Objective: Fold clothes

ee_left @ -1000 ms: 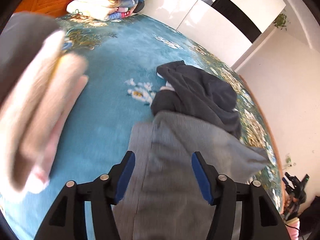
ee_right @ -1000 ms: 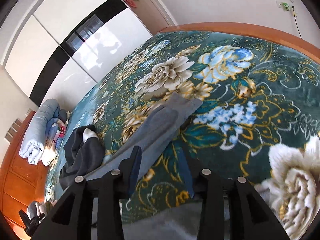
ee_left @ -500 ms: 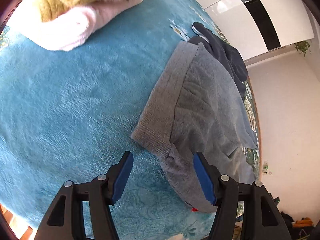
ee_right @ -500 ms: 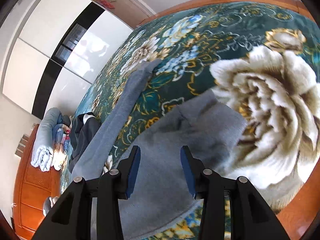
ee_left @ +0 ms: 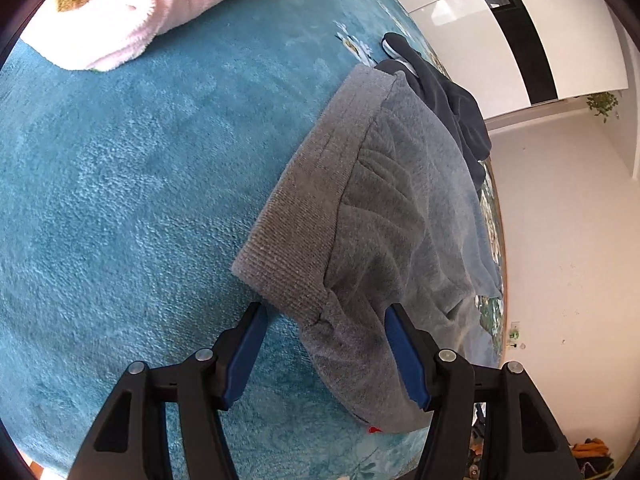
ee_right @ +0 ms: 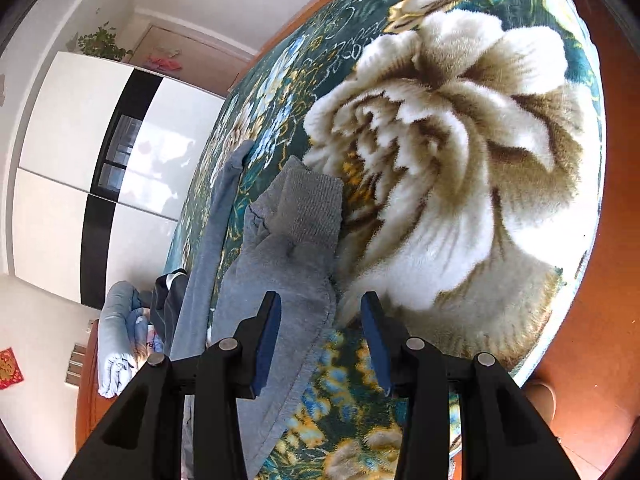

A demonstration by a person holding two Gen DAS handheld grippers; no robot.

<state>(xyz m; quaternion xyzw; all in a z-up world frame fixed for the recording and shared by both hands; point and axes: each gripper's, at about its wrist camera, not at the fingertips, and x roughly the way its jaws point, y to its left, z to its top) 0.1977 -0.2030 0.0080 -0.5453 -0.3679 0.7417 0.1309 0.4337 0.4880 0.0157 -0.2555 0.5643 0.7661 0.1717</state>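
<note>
Your left gripper (ee_left: 324, 312) and right gripper (ee_right: 318, 300), both wide, straddle the unfolded grey fleece trousers (ee_left: 372, 208) on the floral bedspread (ee_left: 120, 200).

Left gripper (ee_left: 324, 322) jaws spread wide, right gripper (ee_right: 320, 310) likewise

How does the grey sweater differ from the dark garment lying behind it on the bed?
The grey sweater is light grey and spread fairly flat; the dark garment is navy-black and bunched in a heap. The sweater lies between the open left gripper fingers; the dark garment lies farther off. Both rest on the floral blanket, touching each other.
</note>
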